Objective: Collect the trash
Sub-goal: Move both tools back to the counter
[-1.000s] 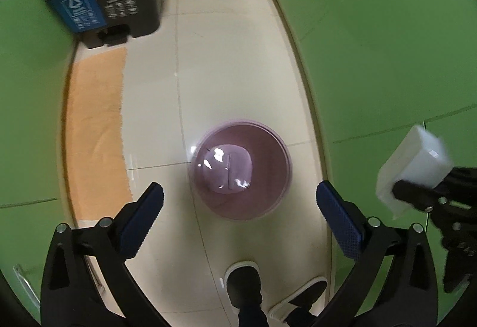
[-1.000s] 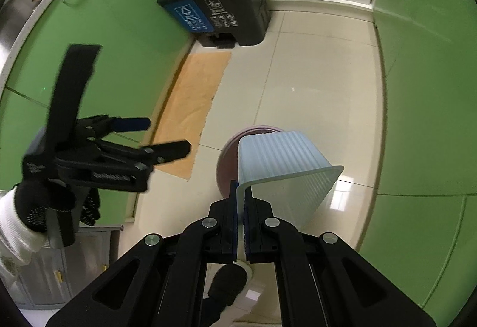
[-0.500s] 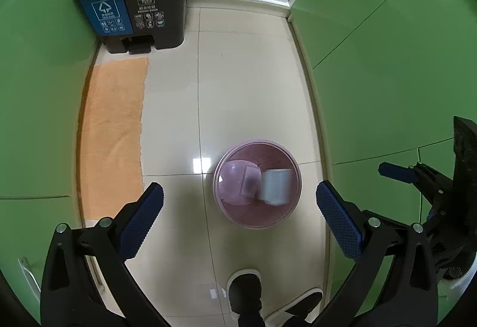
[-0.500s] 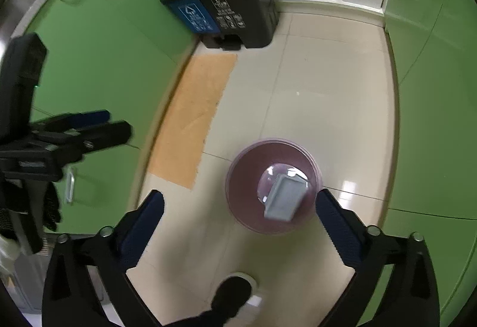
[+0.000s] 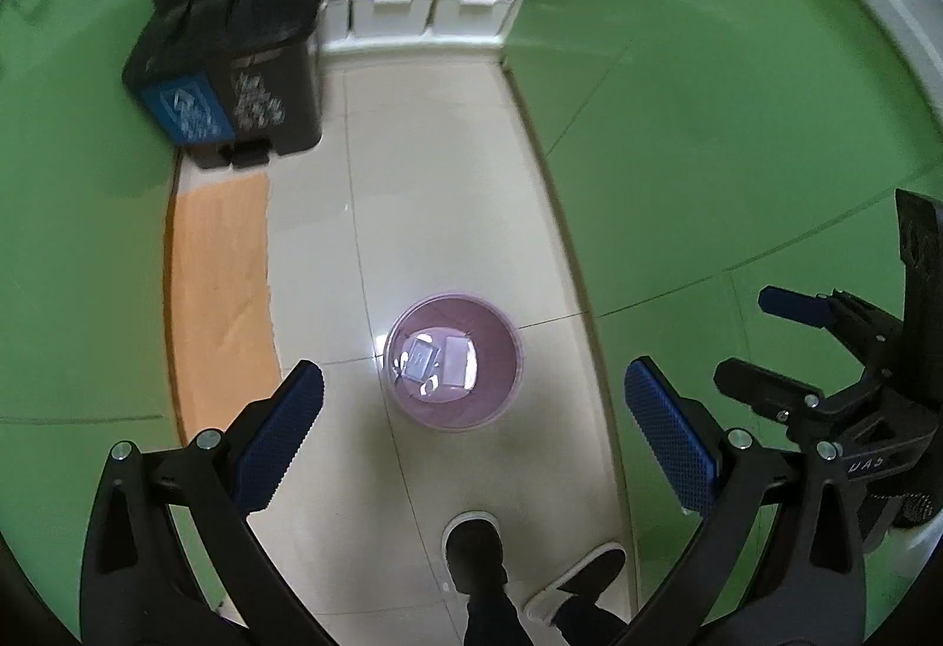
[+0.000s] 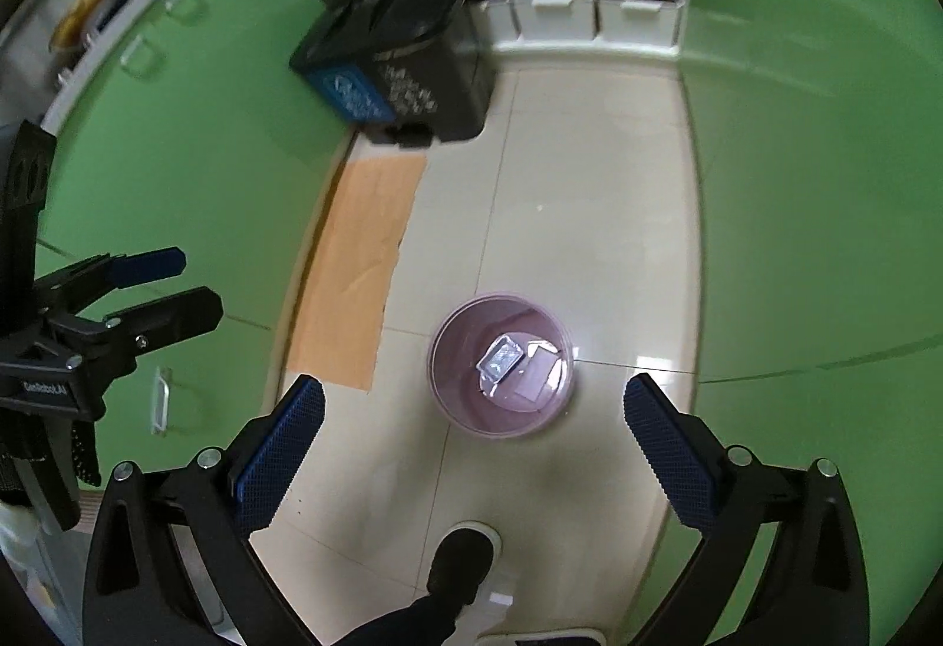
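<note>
A pink round bin (image 5: 454,360) (image 6: 501,363) stands on the tiled floor far below both grippers. Inside it lie a clear plastic tray (image 6: 500,358) (image 5: 419,354) and a pale box (image 6: 539,378) (image 5: 455,362). My left gripper (image 5: 471,434) hangs high above the bin, open with nothing between its blue pads. My right gripper (image 6: 471,437) is likewise high above the bin, open and empty. Each gripper shows at the edge of the other's view: the right gripper (image 5: 766,345) at the right, the left gripper (image 6: 177,286) at the left.
A black pedal bin with a blue label (image 5: 230,80) (image 6: 401,74) stands at the far end by white shelves with storage boxes (image 5: 424,12). An orange mat (image 5: 221,292) lies along the left green cabinets. Green cabinet fronts line both sides. A person's shoes (image 5: 477,546) are below.
The right gripper let go of the white box, which dropped into the pink bin. Both grippers have risen, so the bin looks smaller and farther away.
</note>
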`<control>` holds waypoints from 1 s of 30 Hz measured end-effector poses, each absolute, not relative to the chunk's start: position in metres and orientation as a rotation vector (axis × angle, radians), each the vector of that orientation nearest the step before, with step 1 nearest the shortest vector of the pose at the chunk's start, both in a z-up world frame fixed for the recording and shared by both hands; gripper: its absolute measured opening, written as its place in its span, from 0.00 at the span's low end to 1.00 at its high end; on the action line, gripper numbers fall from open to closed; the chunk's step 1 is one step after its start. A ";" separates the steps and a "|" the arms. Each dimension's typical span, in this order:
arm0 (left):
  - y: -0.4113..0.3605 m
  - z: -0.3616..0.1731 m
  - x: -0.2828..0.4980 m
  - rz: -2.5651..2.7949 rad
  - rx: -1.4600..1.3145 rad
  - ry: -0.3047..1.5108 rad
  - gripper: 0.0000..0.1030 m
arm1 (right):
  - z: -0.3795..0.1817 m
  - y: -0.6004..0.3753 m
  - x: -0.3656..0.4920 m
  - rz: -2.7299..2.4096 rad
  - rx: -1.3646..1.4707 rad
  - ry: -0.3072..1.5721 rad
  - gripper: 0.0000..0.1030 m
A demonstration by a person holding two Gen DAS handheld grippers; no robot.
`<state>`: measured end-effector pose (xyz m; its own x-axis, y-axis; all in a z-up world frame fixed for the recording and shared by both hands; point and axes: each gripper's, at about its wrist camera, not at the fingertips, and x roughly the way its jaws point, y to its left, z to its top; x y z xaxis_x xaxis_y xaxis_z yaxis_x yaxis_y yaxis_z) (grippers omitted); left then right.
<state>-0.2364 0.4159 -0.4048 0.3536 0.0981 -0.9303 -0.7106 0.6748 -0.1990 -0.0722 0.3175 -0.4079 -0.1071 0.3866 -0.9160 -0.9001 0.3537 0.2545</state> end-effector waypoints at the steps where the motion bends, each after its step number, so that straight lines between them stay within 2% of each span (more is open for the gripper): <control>1: 0.409 -0.385 -0.233 0.562 -0.646 1.089 0.97 | -0.385 0.307 -0.071 1.172 -0.532 1.219 0.95; 10: 0.341 -0.234 -0.208 0.463 -0.486 1.033 0.97 | -0.218 0.207 -0.058 1.049 -0.366 1.092 0.95; 16: 0.285 -0.157 -0.173 0.334 -0.389 0.973 0.97 | -0.132 0.123 -0.044 0.914 -0.238 0.978 0.95; 22: 0.225 -0.103 -0.125 0.170 -0.289 0.925 0.97 | -0.079 0.023 -0.030 0.724 -0.122 0.891 0.95; 30: 0.134 -0.075 -0.059 -0.019 -0.199 0.907 0.97 | -0.055 -0.098 -0.009 0.504 -0.061 0.860 0.95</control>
